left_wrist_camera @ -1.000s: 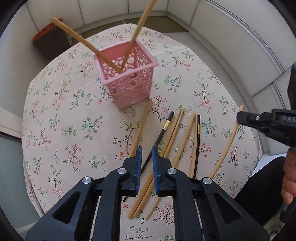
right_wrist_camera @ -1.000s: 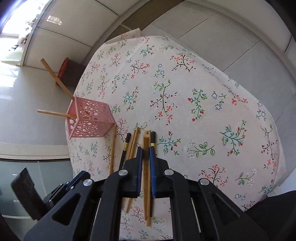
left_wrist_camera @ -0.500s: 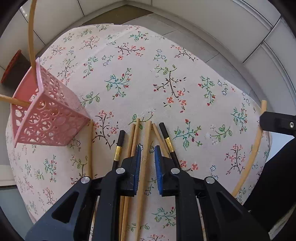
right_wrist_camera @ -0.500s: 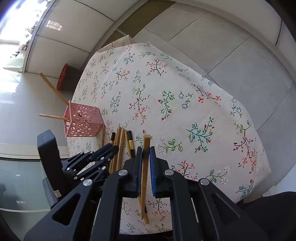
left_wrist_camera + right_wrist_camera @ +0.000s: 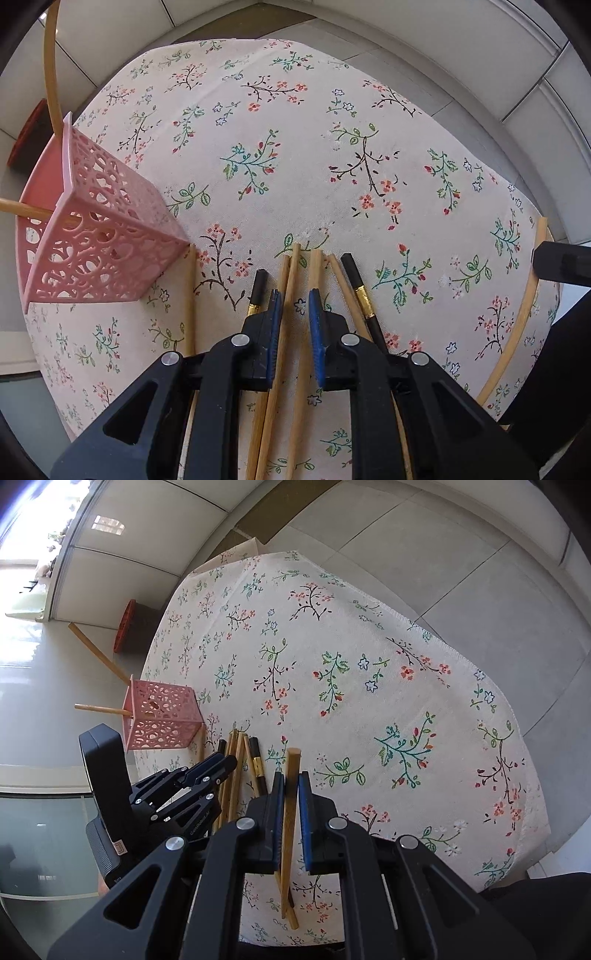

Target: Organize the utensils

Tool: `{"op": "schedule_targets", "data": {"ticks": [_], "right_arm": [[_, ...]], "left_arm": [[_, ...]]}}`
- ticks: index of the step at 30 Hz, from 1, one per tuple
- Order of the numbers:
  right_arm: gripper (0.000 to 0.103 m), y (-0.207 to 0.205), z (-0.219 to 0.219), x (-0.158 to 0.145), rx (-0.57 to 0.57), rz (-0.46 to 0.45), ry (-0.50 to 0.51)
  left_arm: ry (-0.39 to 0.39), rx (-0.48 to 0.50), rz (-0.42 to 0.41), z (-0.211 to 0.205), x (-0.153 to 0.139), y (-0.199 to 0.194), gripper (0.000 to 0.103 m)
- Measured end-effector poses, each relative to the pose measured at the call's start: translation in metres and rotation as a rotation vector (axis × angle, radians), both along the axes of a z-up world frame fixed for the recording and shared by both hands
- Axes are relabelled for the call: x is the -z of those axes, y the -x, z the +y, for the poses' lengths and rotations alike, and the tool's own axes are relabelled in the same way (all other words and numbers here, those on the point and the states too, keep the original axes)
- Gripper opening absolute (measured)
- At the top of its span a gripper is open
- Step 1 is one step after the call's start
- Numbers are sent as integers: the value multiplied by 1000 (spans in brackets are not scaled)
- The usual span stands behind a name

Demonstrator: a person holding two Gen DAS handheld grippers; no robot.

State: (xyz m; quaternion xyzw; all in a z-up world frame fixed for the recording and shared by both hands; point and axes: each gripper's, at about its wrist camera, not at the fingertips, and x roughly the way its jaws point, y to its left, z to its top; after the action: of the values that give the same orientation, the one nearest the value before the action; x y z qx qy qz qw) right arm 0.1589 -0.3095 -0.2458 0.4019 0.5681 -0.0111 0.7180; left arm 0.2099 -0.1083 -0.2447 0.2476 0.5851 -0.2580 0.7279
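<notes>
A pink perforated basket [image 5: 99,251] [image 5: 159,716] stands on the floral tablecloth with two wooden chopsticks [image 5: 50,62] sticking out of it. Several wooden chopsticks [image 5: 291,280] and two black gold-banded ones [image 5: 360,291] lie side by side in front of it. My left gripper [image 5: 294,306] [image 5: 221,766] points down over this pile. Its blue pads stand a narrow gap apart, with wooden chopsticks lying in the gap and nothing visibly pinched. My right gripper [image 5: 291,779] is shut on a single wooden chopstick [image 5: 293,757] [image 5: 517,325], held to the right of the pile.
One more wooden chopstick [image 5: 190,295] lies against the basket's near corner. A dark, red-rimmed bin [image 5: 127,627] sits on the tiled floor beyond the table's far left edge. The round table edge [image 5: 524,746] curves close on the right.
My left gripper has swung away from the basket and dropped onto the chopstick pile, rolling as it went. The right gripper has kept its chopstick and drawn a little away from the pile.
</notes>
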Motion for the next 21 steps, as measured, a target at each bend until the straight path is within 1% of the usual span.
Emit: {"op": "schedule_targets", "data": {"ticks": [3, 4, 6, 7, 11, 14, 16, 18, 21], "right_arm": [[8, 0, 0, 2, -1, 3, -3], [8, 0, 0, 2, -2, 3, -2], [8, 0, 0, 2, -2, 4, -2], [8, 0, 0, 3, -1, 5, -3], [8, -1, -2, 7, 2, 14, -14], [9, -1, -3, 12, 3, 22, -22], [9, -1, -5, 14, 6, 25, -29], [9, -1, -6, 14, 9, 23, -33], [9, -1, -7, 15, 9, 22, -39]], "left_arm": [[-1, 2, 1, -8, 3, -5, 16], [-8, 7, 0, -8, 4, -8, 24], [-22, 14, 4, -7, 10, -5, 35], [-22, 24, -5, -7, 10, -4, 33], [3, 35, -2, -8, 7, -4, 33], [1, 50, -12, -11, 5, -4, 29], [-9, 73, -36, -15, 4, -1, 25], [-3, 94, -27, -19, 5, 0, 25], [4, 99, -12, -21, 7, -2, 25]]}}
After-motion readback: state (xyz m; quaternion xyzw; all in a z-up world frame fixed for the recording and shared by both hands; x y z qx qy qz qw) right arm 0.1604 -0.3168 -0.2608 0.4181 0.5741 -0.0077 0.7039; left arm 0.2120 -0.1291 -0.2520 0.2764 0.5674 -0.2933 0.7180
